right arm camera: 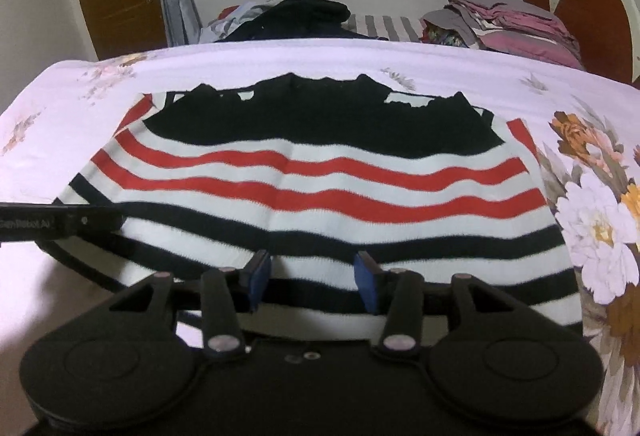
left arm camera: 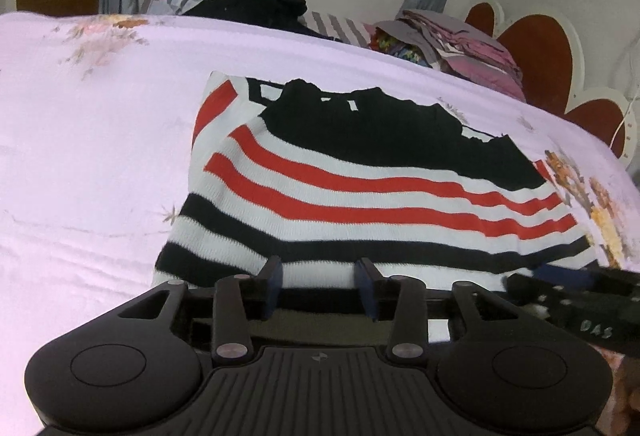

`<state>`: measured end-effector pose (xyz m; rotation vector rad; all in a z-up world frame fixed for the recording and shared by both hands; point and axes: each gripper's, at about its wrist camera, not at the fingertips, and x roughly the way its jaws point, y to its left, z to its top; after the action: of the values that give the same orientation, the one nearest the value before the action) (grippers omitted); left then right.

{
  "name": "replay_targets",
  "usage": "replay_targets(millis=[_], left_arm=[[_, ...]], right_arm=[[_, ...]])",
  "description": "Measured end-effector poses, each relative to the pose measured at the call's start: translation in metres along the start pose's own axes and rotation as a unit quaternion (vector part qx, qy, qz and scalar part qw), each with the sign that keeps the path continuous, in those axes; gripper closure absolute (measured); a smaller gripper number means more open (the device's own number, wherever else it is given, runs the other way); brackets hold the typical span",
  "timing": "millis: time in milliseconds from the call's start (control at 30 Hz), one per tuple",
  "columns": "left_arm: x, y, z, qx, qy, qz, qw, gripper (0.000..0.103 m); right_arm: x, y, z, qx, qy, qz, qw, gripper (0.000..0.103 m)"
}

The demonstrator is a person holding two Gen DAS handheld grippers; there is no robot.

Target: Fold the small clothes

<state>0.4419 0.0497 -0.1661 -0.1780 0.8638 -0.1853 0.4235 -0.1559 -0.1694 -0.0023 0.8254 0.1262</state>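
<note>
Lying flat on floral bedsheet [right arm camera: 592, 164]: striped knit sweater [right arm camera: 304, 172], hem just beyond left gripper [left arm camera: 320, 276] and right gripper [right arm camera: 312, 272], both parted, empty.

Both grippers are showing black bodies: the left gripper [left arm camera: 320, 278] a ribbed plate, the right gripper [right arm camera: 314, 274] a smooth one. Each is carrying round side discs, silver pivot screws and blue-padded fingers [right arm camera: 366, 282]; white lettering is marking their sides.

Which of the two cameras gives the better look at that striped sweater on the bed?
The right wrist view: the striped sweater sits centred, both side edges visible. The left wrist view shows it skewed, its near right corner hidden behind the other gripper.
</note>
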Motion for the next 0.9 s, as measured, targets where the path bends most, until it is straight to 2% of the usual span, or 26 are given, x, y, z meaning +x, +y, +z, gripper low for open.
replay_targets(millis=[100,167,300,367,467,533,600,667,767,900], left_arm=[[-0.011,0.004,-0.004,-0.014,0.005,-0.012,0.9998,0.05],[-0.017,0.008,-0.008,-0.021,0.011,-0.012,0.9997,0.044],[-0.028,0.022,-0.025,-0.065,0.024,-0.027,0.9972,0.038],[-0.03,0.031,-0.035,-0.101,0.036,-0.046,0.9932,0.037],[-0.021,0.046,-0.051,-0.18,0.046,-0.082,0.9792,0.037],[-0.011,0.052,-0.058,-0.219,0.047,-0.09,0.9704,0.037],[-0.004,0.057,-0.059,-0.243,0.03,-0.106,0.9636,0.036],[0.004,0.061,-0.059,-0.269,0.023,-0.121,0.9553,0.026],[0.014,0.067,-0.057,-0.315,0.006,-0.143,0.9383,0.02],[0.03,0.069,-0.05,-0.334,-0.015,-0.153,0.9299,0.02]], right_arm=[[-0.01,0.002,0.003,0.006,-0.015,0.003,1.0,0.057],[-0.018,0.004,0.007,0.008,-0.026,0.007,1.0,0.053],[-0.023,0.008,0.011,0.005,-0.031,0.016,0.999,0.053],[-0.022,0.009,0.011,0.008,-0.03,0.02,0.999,0.053],[-0.018,0.01,0.01,0.016,-0.028,0.027,0.999,0.052],[-0.015,0.011,0.009,0.021,-0.024,0.033,0.999,0.052],[-0.011,0.013,0.009,0.019,-0.023,0.033,0.999,0.052],[-0.008,0.013,0.009,0.018,-0.021,0.035,0.999,0.051],[-0.003,0.013,0.01,0.016,-0.02,0.034,0.999,0.05],[0.008,0.012,0.015,0.017,-0.019,0.037,0.999,0.05]])
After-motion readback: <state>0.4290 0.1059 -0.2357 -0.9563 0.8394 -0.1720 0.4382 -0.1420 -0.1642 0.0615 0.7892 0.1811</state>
